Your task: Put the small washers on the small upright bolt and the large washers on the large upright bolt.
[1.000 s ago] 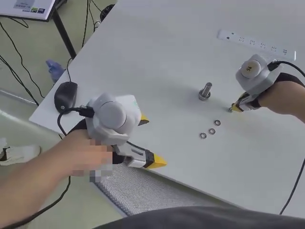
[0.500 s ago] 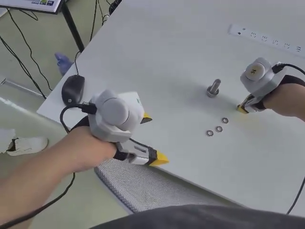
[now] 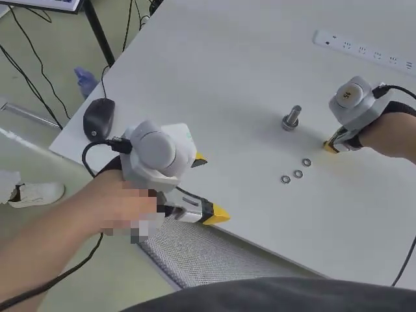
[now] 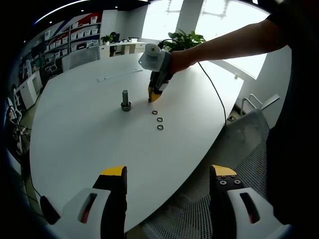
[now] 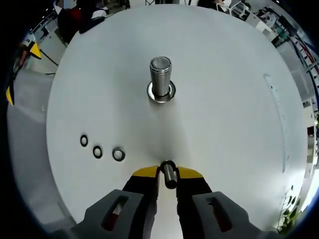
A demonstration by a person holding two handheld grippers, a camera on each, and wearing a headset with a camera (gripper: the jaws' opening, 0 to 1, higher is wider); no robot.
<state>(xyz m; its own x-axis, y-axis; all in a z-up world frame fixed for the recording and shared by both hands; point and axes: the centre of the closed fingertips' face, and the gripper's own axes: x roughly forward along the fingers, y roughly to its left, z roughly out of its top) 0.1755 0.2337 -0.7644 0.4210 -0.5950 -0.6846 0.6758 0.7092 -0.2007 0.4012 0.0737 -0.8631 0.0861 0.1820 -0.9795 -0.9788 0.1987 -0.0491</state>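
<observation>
We held the left gripper [image 3: 208,187] over the near edge of the worktop [image 3: 214,78], its yellow-tipped fingers [image 4: 113,172] wide apart and gripping nothing, with a mesh chair [image 3: 195,255] below that edge. The right gripper [image 5: 168,172] was down at the worktop towards its right side, its fingers pressed together on the small bolt [image 5: 169,176], which stood between the tips. In the head view the bolt itself was too small to make out. The large bolt [image 3: 291,118] stood upright near the middle of the worktop, just beside the right gripper and apart from it. It had a ring at its foot that we could not tell from the bolt's own base. Three washers [image 3: 297,173] lay flat in a short slanted row on the near side of the large bolt, close together, nearer the near edge than either bolt. A power strip [image 3: 364,51] lay along the far edge, and a mouse [image 3: 99,118] sat at the left corner.
</observation>
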